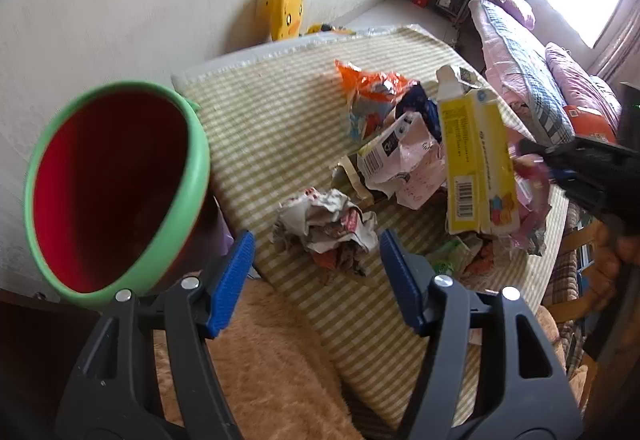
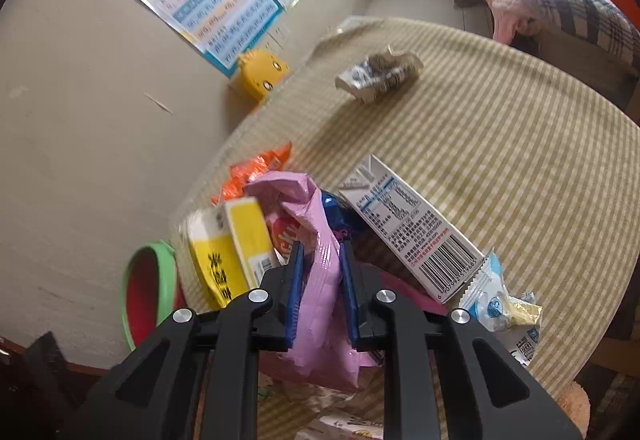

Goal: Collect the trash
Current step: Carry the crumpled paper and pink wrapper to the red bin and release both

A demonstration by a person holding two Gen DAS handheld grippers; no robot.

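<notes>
While the right gripper (image 2: 322,272) is clenched on a pink wrapper (image 2: 320,296), the left gripper (image 1: 316,276) hangs released with nothing between its pads, above a crumpled paper wad (image 1: 326,228). The trash lies heaped on the checked cloth (image 1: 280,127): a yellow carton (image 1: 476,163) stands upright just beside the pink wrapper, a white carton (image 2: 412,228) leans against the other side, and an orange wrapper (image 1: 372,83) lies behind. A green-rimmed red bin (image 1: 116,191) stands beside the table by the wall.
</notes>
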